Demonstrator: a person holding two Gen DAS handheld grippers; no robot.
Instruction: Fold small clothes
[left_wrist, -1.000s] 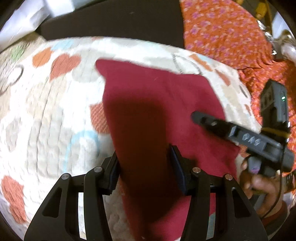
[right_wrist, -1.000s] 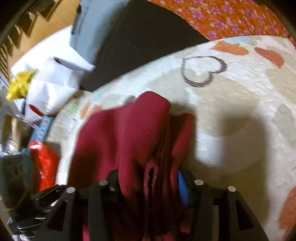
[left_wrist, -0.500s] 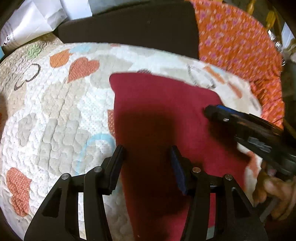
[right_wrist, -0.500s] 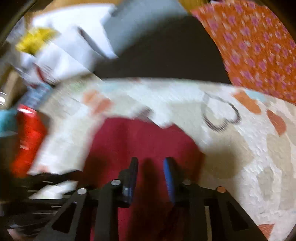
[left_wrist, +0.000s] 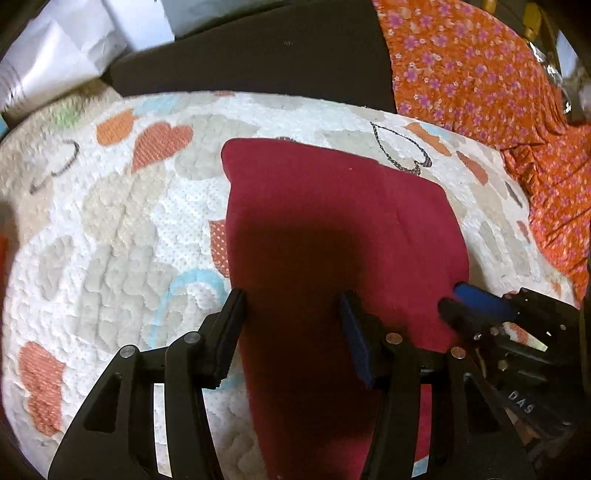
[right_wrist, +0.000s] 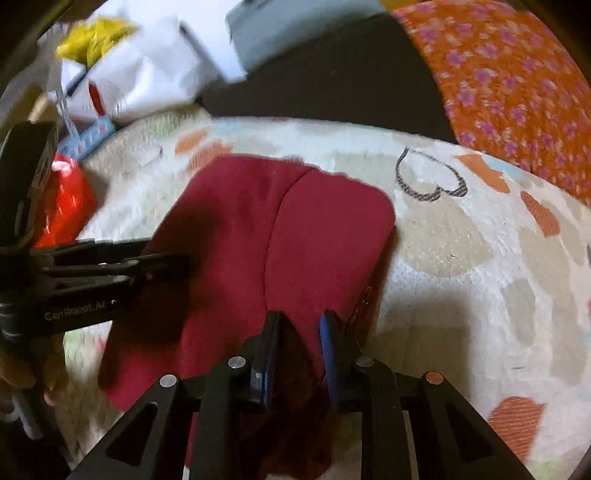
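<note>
Open quilted white bedspread with heart patches (left_wrist: 122, 229) left of the dark red folded cloth (left_wrist: 332, 229); bare room there, near to far. Right of the cloth, a narrower bare strip, hemmed by the orange floral fabric (left_wrist: 480, 74). Far edge: black flat panel (left_wrist: 258, 55), white paper bags (right_wrist: 147, 74) far left, shiny red plastic packet (right_wrist: 66, 199) at left edge. Right gripper (left_wrist: 458, 299) crowds the cloth's near-right corner; left gripper (right_wrist: 173, 264) juts in from left.
</note>
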